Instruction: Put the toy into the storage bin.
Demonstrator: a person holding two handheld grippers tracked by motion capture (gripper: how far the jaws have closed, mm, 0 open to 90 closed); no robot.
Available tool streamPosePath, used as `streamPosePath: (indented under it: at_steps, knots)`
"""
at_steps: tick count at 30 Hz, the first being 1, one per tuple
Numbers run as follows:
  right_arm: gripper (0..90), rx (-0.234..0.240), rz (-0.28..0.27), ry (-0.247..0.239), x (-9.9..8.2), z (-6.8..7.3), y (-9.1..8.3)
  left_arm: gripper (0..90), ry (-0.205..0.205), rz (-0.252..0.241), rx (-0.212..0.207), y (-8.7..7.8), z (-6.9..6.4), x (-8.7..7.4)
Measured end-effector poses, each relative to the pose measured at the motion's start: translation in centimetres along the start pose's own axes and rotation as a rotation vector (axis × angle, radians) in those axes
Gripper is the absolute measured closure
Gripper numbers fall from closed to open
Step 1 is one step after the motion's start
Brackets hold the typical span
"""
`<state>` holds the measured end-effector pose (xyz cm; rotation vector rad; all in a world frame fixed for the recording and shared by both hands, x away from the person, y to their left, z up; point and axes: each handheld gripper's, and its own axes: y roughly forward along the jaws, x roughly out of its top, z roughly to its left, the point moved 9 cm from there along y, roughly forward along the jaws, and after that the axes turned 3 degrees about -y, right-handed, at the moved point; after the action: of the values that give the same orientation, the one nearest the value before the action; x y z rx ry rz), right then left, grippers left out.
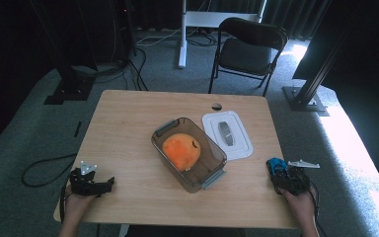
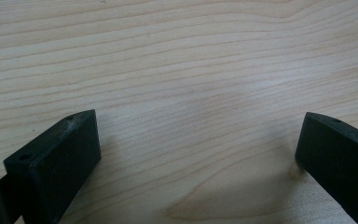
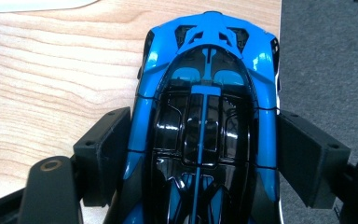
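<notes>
The toy car (image 3: 205,116) is bright blue with a glossy black roof and engine cover, a thin blue stripe running down its middle. The right gripper (image 3: 204,154) has matt black jaws on either side of it, and the left gripper (image 2: 198,154) has the same black jaws. The surface (image 1: 128,123) is pale wood with wavy brown grain. The container (image 1: 212,170) is smoky, see-through grey with grey handles, holding an orange plush thing (image 1: 180,150) with a small dark mark. The lid (image 1: 242,143) is white with a grey centre. The carpet (image 1: 39,128) is dark grey, the folding chair (image 1: 249,49) black.
</notes>
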<state>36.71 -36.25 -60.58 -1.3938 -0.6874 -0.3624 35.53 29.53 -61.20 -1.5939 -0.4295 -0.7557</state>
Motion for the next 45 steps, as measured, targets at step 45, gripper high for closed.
streamPosePath:
  at_steps: [45]
  knots:
    - [25.2, -0.014, 0.003, -0.056, 3.8, 2.7, -1.9, 0.4, 0.004, 0.001, -0.001, 0.0, -0.2, 0.0]
